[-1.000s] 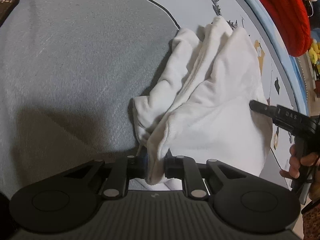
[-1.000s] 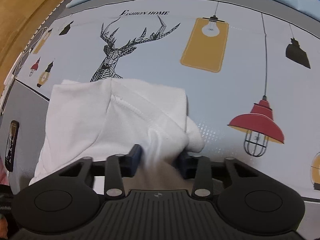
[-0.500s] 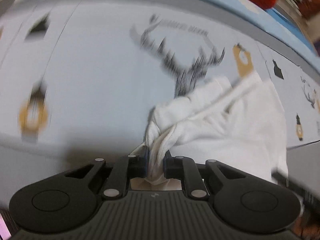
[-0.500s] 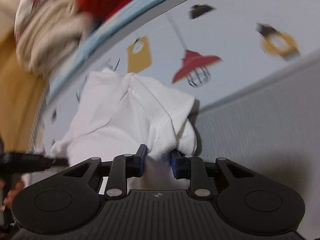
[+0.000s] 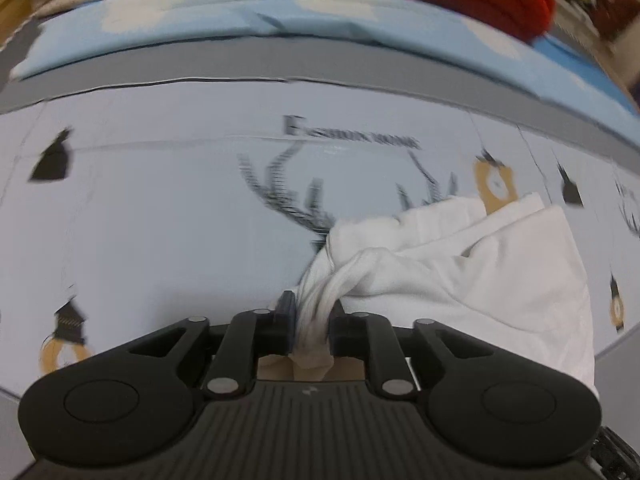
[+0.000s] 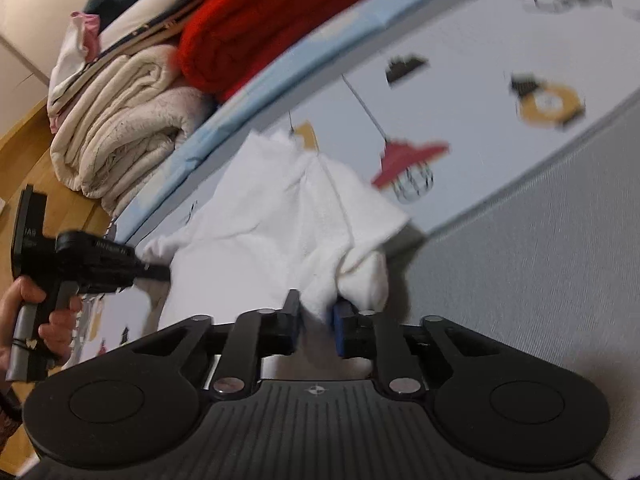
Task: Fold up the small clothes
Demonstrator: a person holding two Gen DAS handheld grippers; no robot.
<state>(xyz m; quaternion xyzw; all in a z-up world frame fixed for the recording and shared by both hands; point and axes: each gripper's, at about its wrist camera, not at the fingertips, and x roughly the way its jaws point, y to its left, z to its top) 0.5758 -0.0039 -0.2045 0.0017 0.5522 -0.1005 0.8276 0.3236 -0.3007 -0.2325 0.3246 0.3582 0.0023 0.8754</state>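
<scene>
The left gripper and right gripper each pinch a bunched corner of the small white cotton garment, the left's jaws having just eased, the right's just tightened. To fold well, keep both corners tight and lay them level on the printed bedsheet.

Blurred "FASHION HOME" on bed sheet

Both wrist cameras look closely down, somewhat blurred, sharing the white garment.

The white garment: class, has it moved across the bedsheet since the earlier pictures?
Yes. The white garment left the plain grey area and now lies over the printed deer in the left wrist view, with both grippers gripping it.
</scene>
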